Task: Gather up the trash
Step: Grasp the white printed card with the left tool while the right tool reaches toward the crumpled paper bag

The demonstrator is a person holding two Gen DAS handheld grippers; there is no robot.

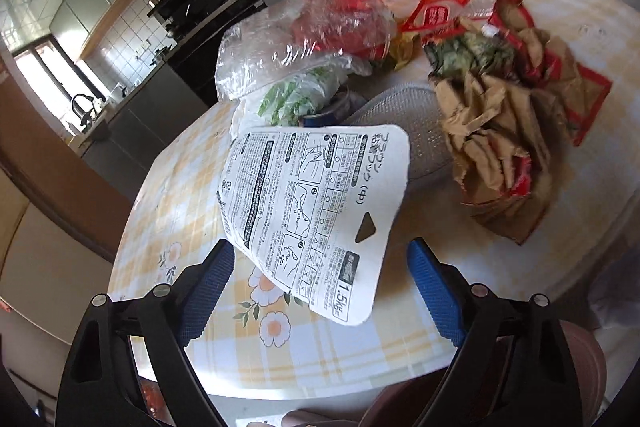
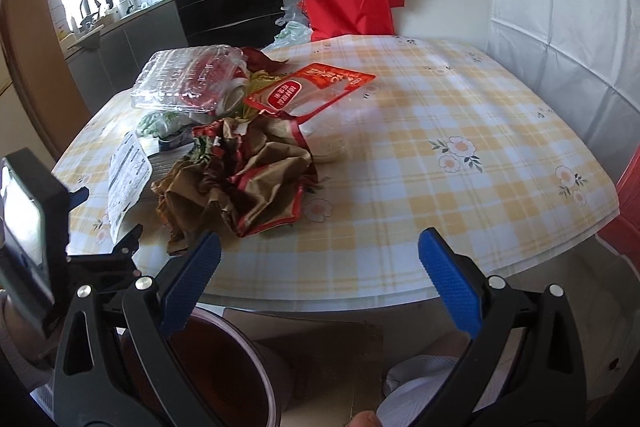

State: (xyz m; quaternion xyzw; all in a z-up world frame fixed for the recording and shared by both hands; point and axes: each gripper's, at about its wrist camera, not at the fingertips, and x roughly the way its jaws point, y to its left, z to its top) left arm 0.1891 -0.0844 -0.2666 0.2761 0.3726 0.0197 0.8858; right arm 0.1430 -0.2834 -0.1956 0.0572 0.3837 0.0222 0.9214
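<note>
Evidently the collecting is just beginning: the trash lies heaped on the desk (image 2: pixel 460 99), the white printed card (image 1: pixel 316 219) nearest the front edge, crumpled brown paper (image 2: pixel 240 183) beside it, and a clear plastic box (image 2: pixel 188 83) behind. The left claw (image 1: pixel 320 291) stands wide apart, empty, the card's near end between its fingers but seemingly untouched, so the next move calls for closing on it. The right claw (image 2: pixel 320 287) hangs equally wide and empty off the desk's edge, above a reddish bin (image 2: pixel 248 367).

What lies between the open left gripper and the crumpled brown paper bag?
In the left wrist view, the white printed card lies between the left gripper and the crumpled brown paper bag.
</note>
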